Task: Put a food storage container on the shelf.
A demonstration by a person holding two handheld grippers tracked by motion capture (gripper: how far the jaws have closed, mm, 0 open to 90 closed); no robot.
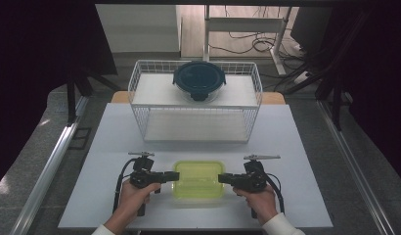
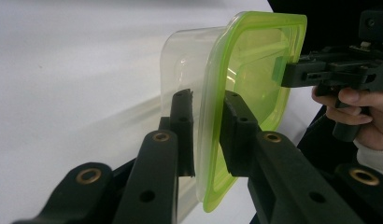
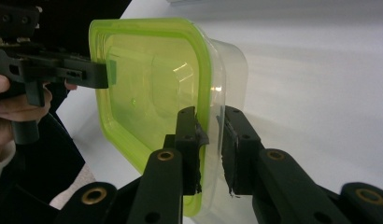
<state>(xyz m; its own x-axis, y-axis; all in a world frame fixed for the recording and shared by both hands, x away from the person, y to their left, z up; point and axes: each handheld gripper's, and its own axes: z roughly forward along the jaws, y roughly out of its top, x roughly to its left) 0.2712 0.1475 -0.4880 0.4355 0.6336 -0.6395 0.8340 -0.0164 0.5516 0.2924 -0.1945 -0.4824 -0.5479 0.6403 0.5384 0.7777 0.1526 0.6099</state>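
The box is made of clear, glossy plastic, and its lid of translucent green plastic. The tools' jaws are formed of matt black plastic with brass-coloured rivets. The bench is covered by a smooth, matt white surface. The basket is built of white-coated wire.

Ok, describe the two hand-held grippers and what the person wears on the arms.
Both are black pistol-grip tools: the left hand-held gripper and right hand-held gripper each carry a grey three-cornered plate on top and trail a black cable. Their jaw arms show brass-coloured rivets. White sleeve cuffs cover the wrists.
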